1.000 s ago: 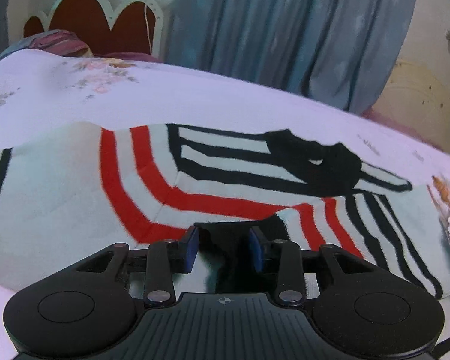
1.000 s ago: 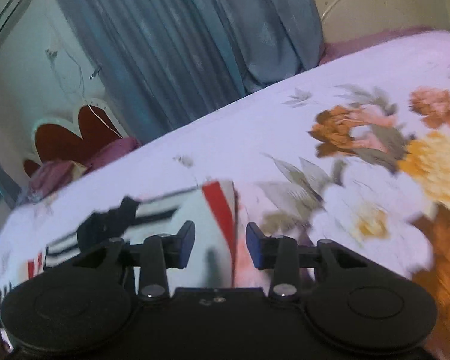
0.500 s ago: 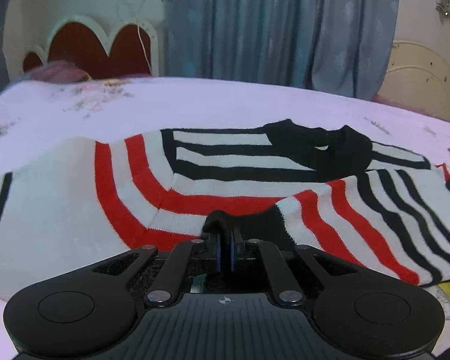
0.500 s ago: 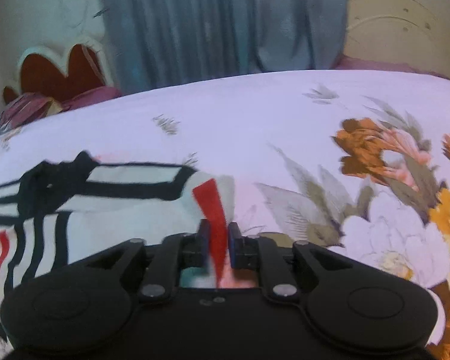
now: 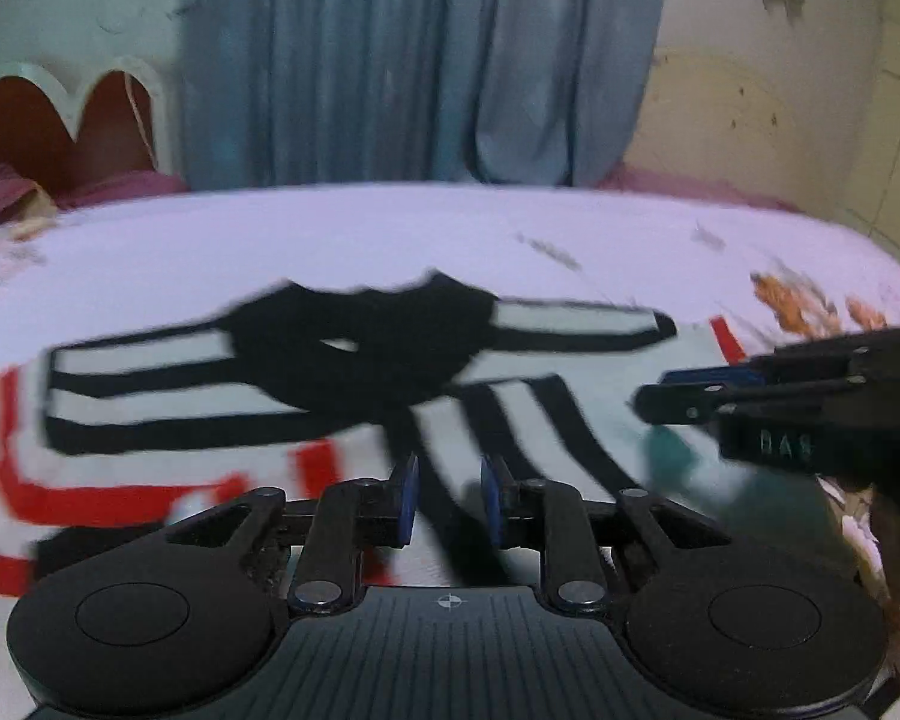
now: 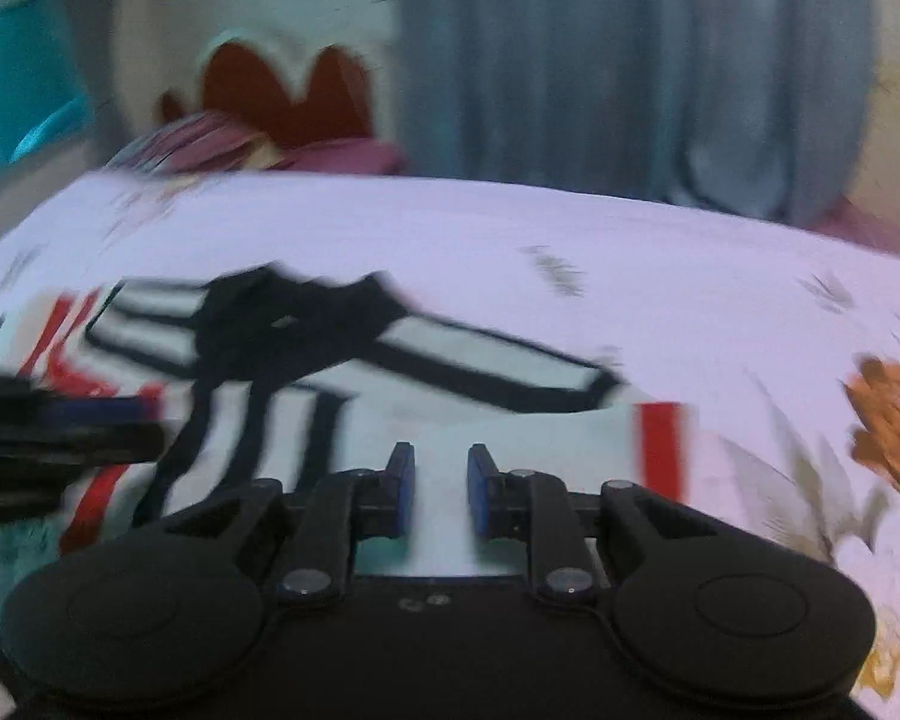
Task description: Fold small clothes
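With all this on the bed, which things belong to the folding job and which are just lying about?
Part of the job:
- striped knitted sweater, white with black and red bands
- left gripper
- right gripper

Just there:
- floral white bedsheet
- grey-blue curtain
- scalloped red-and-white headboard
- purple pillow

On my feeds the sweater (image 5: 342, 396) is white with black stripes, red stripes at its edges and a solid black collar. I see a pale lilac bedsheet (image 6: 570, 228) printed with orange, yellow and white flowers and grey-green leaves. My left gripper (image 5: 447, 495) and right gripper (image 6: 441, 495) are black with blue pads. The curtain (image 5: 426, 60) is grey-blue, the headboard (image 5: 60, 120) dark red edged in white.
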Motion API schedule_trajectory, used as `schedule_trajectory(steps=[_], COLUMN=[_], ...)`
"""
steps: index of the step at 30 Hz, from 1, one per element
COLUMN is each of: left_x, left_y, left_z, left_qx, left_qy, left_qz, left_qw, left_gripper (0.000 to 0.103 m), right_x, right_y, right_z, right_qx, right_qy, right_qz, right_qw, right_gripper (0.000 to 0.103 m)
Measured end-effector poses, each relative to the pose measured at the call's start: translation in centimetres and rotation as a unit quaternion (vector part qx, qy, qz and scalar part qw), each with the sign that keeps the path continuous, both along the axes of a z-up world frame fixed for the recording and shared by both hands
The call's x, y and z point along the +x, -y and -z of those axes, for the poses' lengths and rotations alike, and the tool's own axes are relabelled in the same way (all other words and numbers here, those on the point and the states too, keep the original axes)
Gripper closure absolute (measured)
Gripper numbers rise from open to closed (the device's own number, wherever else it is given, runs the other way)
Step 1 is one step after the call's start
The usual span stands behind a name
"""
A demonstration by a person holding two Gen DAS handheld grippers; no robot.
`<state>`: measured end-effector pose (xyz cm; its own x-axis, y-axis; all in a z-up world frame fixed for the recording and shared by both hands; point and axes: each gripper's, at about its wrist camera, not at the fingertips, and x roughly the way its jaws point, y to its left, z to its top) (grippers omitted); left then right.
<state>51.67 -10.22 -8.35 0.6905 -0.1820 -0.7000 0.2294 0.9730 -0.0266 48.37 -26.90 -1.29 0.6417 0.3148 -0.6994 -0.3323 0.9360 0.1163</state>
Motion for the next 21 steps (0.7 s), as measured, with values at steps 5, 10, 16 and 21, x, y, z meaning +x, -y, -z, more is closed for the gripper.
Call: schedule_trajectory(steps=[5, 10, 16, 21], left_x=[0.3, -0.3, -1.0, 2.5], left_y=[-1.9, -4.3, -2.3, 2.4], left_z=[0.6, 1.0, -1.3, 0.6], left_qx=[0.009, 0.018, 0.031, 0.033], left_qy=[-0.004, -0.004, 0.040, -0.024], left_qz=[-0.037, -0.048, -0.029, 0.021], left_qw=[0.9993, 0.9987, 0.9983, 0.9990], left_gripper=[0.080, 0.081, 0.080, 0.057], right_x=[1.7, 3.5, 2.3, 2.9], right_y=[3.9, 8.3, 7.3, 4.6], right_z=[0.0, 1.2, -0.7, 0.5], right_qx=[-0.053, -0.010, -0.006, -0.026], right_qy=[0.021, -0.029, -0.001, -0.019], right_qz=[0.107, 0.142, 0.144, 0.115], right_qw=[0.993, 0.989, 0.990, 0.993], right_gripper=[0.090, 0.083, 0.091, 0.094])
